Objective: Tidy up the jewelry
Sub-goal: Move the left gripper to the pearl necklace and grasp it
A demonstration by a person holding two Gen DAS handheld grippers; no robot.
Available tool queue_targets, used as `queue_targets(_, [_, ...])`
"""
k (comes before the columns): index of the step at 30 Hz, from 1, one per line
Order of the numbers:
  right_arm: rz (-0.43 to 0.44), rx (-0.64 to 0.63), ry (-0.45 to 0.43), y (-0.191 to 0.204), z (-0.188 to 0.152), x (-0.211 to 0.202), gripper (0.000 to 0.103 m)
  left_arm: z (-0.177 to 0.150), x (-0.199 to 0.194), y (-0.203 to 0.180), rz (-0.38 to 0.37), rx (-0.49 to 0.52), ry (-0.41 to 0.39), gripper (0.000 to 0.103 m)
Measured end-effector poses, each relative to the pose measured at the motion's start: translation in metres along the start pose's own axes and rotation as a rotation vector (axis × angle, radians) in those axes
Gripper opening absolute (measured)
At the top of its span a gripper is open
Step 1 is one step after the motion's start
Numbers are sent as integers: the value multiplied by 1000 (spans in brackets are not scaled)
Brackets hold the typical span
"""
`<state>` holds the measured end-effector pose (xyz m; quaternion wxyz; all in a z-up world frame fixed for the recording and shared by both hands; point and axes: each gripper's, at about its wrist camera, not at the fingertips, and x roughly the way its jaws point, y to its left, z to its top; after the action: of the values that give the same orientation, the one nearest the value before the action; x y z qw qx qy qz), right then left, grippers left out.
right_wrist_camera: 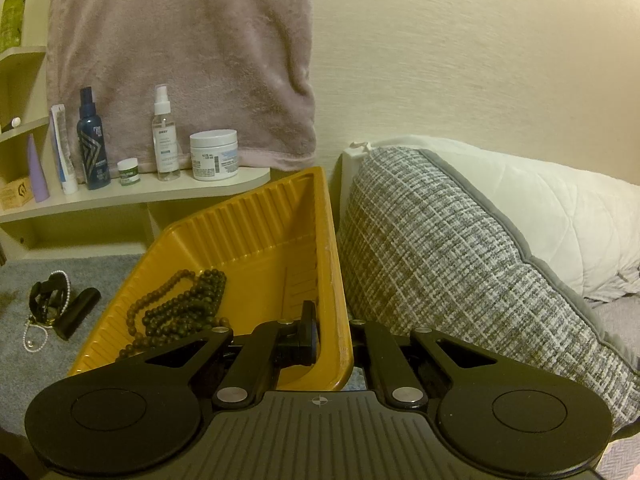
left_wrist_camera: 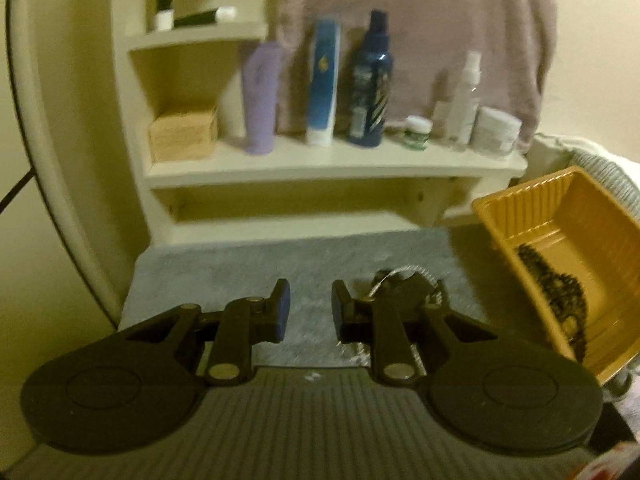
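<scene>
The left hand-held gripper [left_wrist_camera: 311, 312] hovers over a grey mat [left_wrist_camera: 248, 268] with its jaws apart and nothing between them. Just past its right finger, at about one o'clock, lies a small heap of jewelry [left_wrist_camera: 404, 284]: a pearl strand tangled with dark pieces (blurred, so the details are hard to tell). At three o'clock sits the yellow tray [left_wrist_camera: 532, 208], tilted, with a dark bead necklace [left_wrist_camera: 560, 292] inside.

The right hand-held gripper [right_wrist_camera: 334, 334] is clamped on the near wall of that yellow tray [right_wrist_camera: 260, 232], one finger inside and one outside. The bead necklace [right_wrist_camera: 180, 304] lies in the tray at ten o'clock from the fingers. Farther out at nine o'clock, the jewelry heap [right_wrist_camera: 48, 300] rests on the mat beside a dark tube [right_wrist_camera: 78, 312]. A shelf [right_wrist_camera: 132, 196] of bottles stands at eleven o'clock, and a woven cushion [right_wrist_camera: 440, 248] leans at two o'clock.
</scene>
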<state>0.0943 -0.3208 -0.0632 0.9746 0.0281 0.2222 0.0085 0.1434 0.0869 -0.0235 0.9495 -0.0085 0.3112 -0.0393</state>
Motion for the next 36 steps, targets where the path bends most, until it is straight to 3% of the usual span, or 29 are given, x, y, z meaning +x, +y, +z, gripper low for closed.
queue_targets(14, [-5,-10,6,-1,0,3,4,-37,31,-30,-71,94,91,19])
queue_targets(23, [-6,-15,8,-1,1,4,4,-29,40,-48,-77,228,61,19])
queue_targets(26, [-6,-14,8,-1,1,4,4,-25,45,-54,-93,287,60,27])
queue_targets(29, [-5,-15,8,-1,1,4,4,-23,49,-58,-93,349,56,28])
queue_targets(36, [-5,-14,8,-1,1,5,4,-19,47,-58,-120,396,33,28])
